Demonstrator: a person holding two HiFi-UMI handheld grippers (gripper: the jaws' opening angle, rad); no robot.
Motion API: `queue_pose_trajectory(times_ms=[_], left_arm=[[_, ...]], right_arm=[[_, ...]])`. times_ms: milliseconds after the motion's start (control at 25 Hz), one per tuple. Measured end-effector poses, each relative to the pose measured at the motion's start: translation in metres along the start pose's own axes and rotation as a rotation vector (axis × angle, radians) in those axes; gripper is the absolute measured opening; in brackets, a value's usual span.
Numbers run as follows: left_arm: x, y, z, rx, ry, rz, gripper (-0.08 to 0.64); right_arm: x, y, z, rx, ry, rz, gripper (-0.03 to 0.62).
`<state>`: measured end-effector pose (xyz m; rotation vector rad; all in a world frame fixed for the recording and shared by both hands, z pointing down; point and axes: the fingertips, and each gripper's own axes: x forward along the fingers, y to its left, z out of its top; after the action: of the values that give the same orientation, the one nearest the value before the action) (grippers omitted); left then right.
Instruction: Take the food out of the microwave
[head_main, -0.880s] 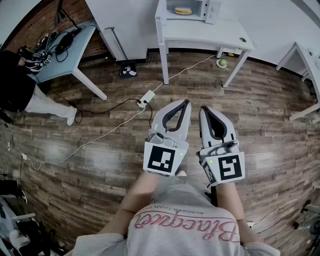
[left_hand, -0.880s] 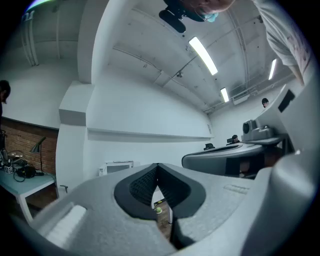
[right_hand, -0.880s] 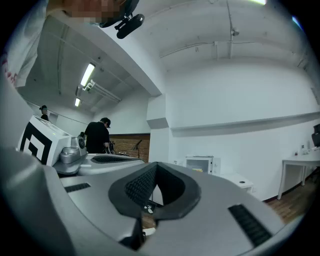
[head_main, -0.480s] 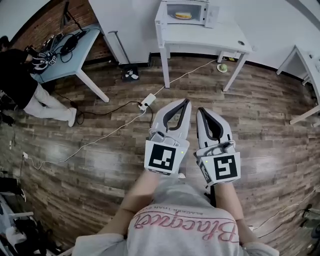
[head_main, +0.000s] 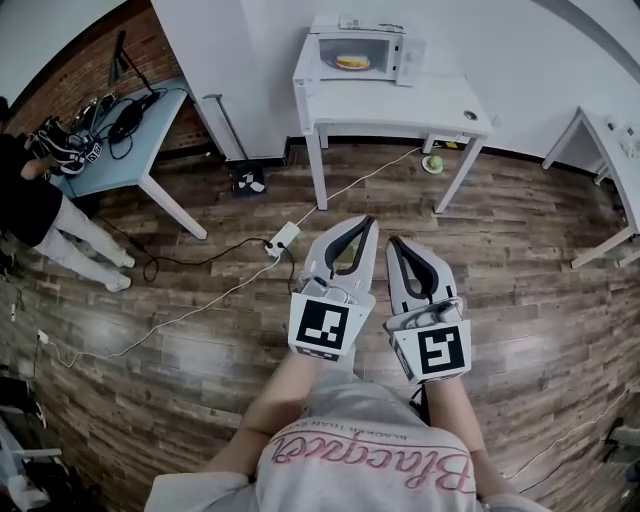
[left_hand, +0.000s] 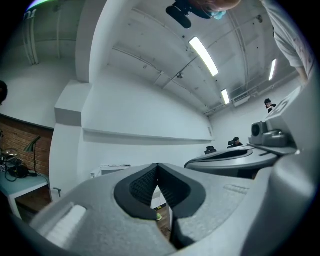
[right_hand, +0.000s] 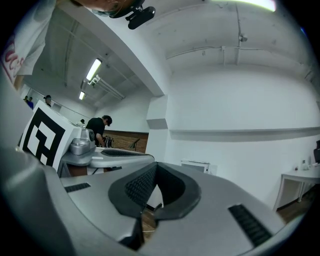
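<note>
The white microwave (head_main: 360, 55) stands on a white table (head_main: 400, 105) by the far wall, with its door (head_main: 408, 60) swung open to the right. Inside it lies the food, a yellow piece on a plate (head_main: 352, 62). Both grippers are held side by side over the wooden floor, well short of the table. My left gripper (head_main: 368, 222) is shut with nothing in it, and so is my right gripper (head_main: 392, 243). In the left gripper view the shut tips (left_hand: 158, 167) point toward the distant microwave (left_hand: 115, 170). The right gripper's tips (right_hand: 156, 167) also meet, with the microwave (right_hand: 196, 166) far off.
A blue table (head_main: 110, 130) with cables and gear stands at the back left, with a person in black (head_main: 40, 210) beside it. A power strip (head_main: 278, 240) and its cable lie on the floor ahead. A small fan (head_main: 246, 180) and another white table (head_main: 600, 150) stand nearby.
The microwave table has come nearer and lower in the head view. Both grippers stay shut and side by side. The person at the left has shifted.
</note>
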<state>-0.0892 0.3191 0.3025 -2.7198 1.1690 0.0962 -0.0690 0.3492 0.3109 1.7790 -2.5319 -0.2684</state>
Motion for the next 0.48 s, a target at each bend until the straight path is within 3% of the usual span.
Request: queue_pose_trajectory(times_ms=[480], left_arm=[[0.117, 0.082, -0.011, 0.010, -0.017, -0.038, 0.003]], right_arm=[[0.132, -0.069, -0.010, 0.016, 0.005, -0.038, 0.011]])
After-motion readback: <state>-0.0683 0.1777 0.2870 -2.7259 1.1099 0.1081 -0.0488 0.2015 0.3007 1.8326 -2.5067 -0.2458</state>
